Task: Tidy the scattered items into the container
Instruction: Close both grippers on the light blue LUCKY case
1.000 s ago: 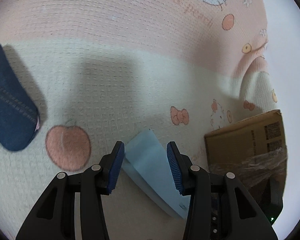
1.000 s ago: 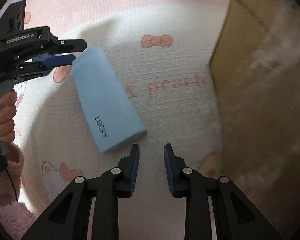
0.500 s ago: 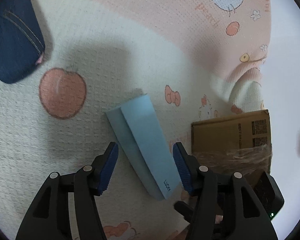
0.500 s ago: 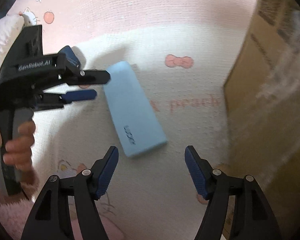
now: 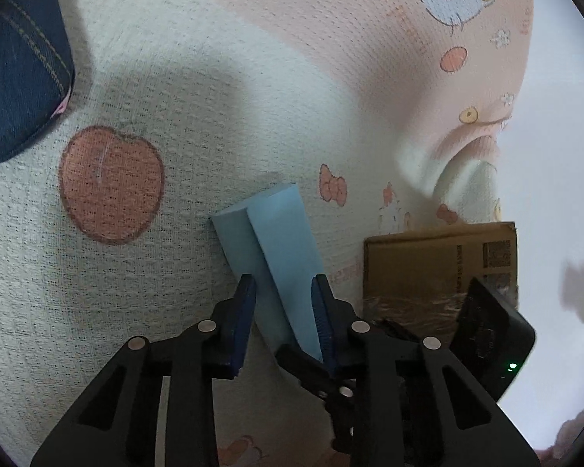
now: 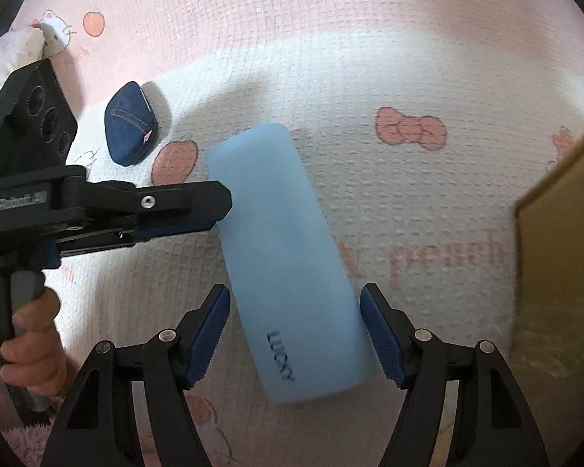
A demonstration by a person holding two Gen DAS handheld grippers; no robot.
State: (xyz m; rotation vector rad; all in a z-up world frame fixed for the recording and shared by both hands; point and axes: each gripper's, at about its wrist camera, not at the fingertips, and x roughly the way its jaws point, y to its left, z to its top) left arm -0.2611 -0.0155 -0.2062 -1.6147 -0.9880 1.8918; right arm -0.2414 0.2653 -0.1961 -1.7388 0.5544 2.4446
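Note:
A light blue case (image 5: pixel 280 241) (image 6: pixel 284 257) printed "LUCKY" lies flat on the peach-print blanket. My left gripper (image 5: pixel 284 284) (image 6: pixel 224 210) reaches in from the left. Its jaws are closing on the case's long edge, and both pads sit against the case. In the right wrist view my right gripper (image 6: pixel 295 292) hangs over the printed end of the case. It is wide open, with a pad on either side and clear of the case. A dark denim pouch (image 5: pixel 15 70) (image 6: pixel 130 134) lies further off on the blanket.
A brown cardboard box (image 5: pixel 440 264) (image 6: pixel 564 272) stands to the right of the case. A hand (image 6: pixel 31 350) holds the left gripper's handle at the lower left. The blanket (image 6: pixel 370 58) is rumpled into a fold beyond the box.
The left jaws widened, then closed in onto the blue case. The right gripper opened wide and slid left until its fingers straddled the case's printed end.

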